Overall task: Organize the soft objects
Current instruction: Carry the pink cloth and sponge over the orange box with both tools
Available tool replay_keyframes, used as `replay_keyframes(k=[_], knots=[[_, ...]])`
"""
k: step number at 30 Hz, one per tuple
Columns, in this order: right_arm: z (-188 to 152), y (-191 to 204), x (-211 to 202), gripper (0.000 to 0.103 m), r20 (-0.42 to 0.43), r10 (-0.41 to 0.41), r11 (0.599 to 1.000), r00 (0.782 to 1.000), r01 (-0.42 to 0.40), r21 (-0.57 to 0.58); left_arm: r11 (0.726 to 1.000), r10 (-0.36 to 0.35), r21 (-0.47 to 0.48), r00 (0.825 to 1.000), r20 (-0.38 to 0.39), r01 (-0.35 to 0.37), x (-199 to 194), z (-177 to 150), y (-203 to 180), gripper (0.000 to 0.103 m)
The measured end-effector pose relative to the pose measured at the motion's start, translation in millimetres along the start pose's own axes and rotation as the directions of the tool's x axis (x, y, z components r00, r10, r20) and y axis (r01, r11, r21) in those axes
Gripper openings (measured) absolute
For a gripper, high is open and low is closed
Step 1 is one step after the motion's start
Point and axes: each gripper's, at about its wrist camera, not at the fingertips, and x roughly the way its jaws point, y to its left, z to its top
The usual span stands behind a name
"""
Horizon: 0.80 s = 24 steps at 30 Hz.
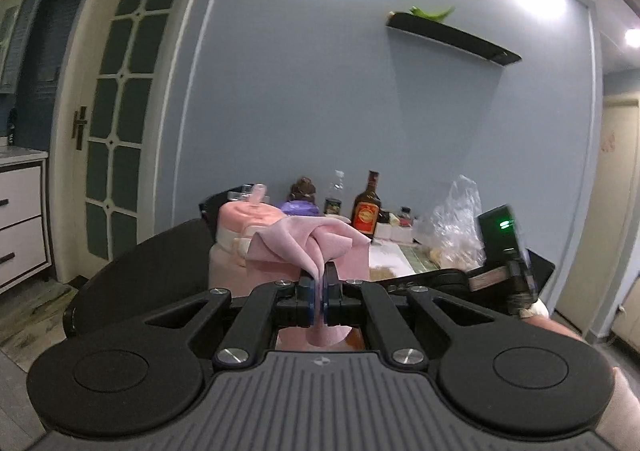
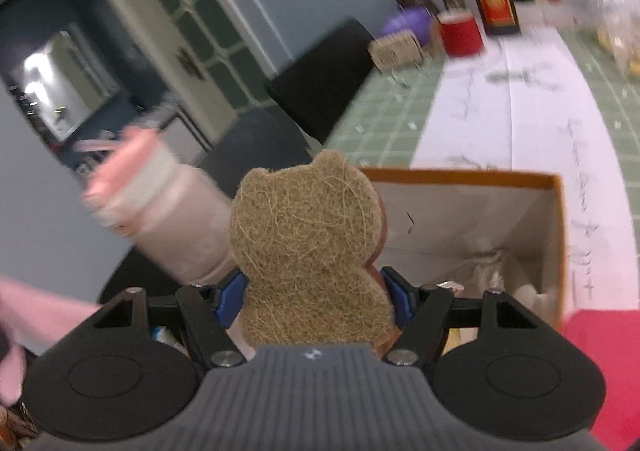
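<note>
Pink cloth (image 1: 310,241) pinched in left gripper (image 1: 319,291), jaws closed tight on thin fold — rest drapes free, held high off table; fibrous scrubber (image 2: 308,251) clamped edgewise in right gripper (image 2: 314,299), jaws part-closed around its waist; open box (image 2: 480,227) just beyond — likely drop spot for both.

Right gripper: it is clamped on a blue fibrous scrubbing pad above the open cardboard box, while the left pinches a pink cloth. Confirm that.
Wrong on colour. The right wrist view shows the right gripper shut on a tan fibrous scrubbing pad, not blue, above the open cardboard box. The left gripper does pinch the pink cloth.
</note>
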Motion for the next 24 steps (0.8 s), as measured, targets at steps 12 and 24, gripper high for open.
replay_keyframes(k=[12,24], knots=[[-3.6,-6.2,-25.3,0.094,0.063,0.009,0.999,0.998,-0.007,-0.033,0.992,-0.019,0.122,0.998,-0.068,0.027,18.3,-15.4,-17.2,0.004],[-59.1,-82.4,-155.4,0.096,0.289,-0.028,0.982,0.957,0.08,-0.172,0.971,0.058,0.239,0.979,-0.195,-0.01,59.4,-47.6,-55.2,0.004]])
